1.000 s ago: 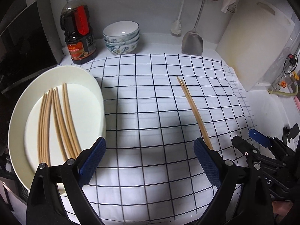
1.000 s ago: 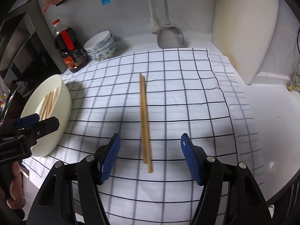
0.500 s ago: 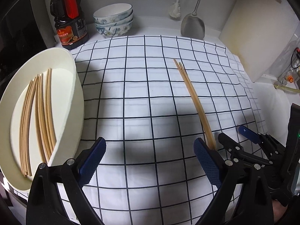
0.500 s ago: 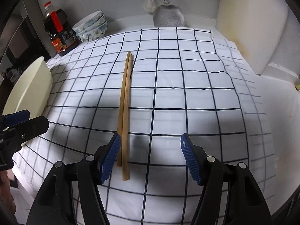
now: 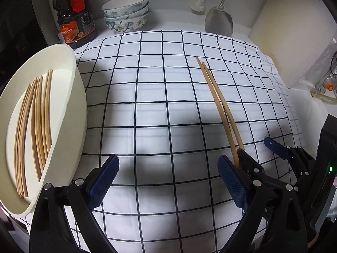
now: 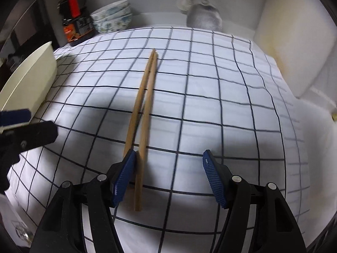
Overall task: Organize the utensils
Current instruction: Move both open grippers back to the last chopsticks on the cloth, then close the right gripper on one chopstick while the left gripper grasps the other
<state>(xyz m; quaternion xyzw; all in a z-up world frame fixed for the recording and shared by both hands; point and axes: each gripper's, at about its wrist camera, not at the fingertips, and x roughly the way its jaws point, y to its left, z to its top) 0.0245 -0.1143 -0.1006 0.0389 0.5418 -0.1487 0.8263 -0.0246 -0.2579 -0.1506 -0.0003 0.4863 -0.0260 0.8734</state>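
the chopsticks (image 6: pixel 145 113) lie as a pair on the cloth (image 6: pixel 210 97), side by side, tips touching at the far end and the thick ends toward the cameras. they are plain pale wood, slim and tapered, and look light and apt to roll. their near ends sit inside the right gripper (image 6: pixel 168 179), close against its left pad, with a wide gap to the other pad; the jaws stand apart and grasp nothing yet. that placement reads as a setup for pinching both sticks together near the thick end, though the pair is off-centre, so one stick could slip out as the jaws close.

the left gripper (image 5: pixel 167 184) hangs released over bare cloth between the chopsticks and the dish (image 5: pixel 71 109), holding nothing. the dish, at the cloth's left edge, already has several like chopsticks (image 5: pixel 35 126) laid lengthwise, so it seems the place for this pair too.

further back stand a bottle (image 5: pixel 74 14), stacked bowls (image 5: pixel 126 12) and a spatula (image 5: pixel 219 21) by the wall.
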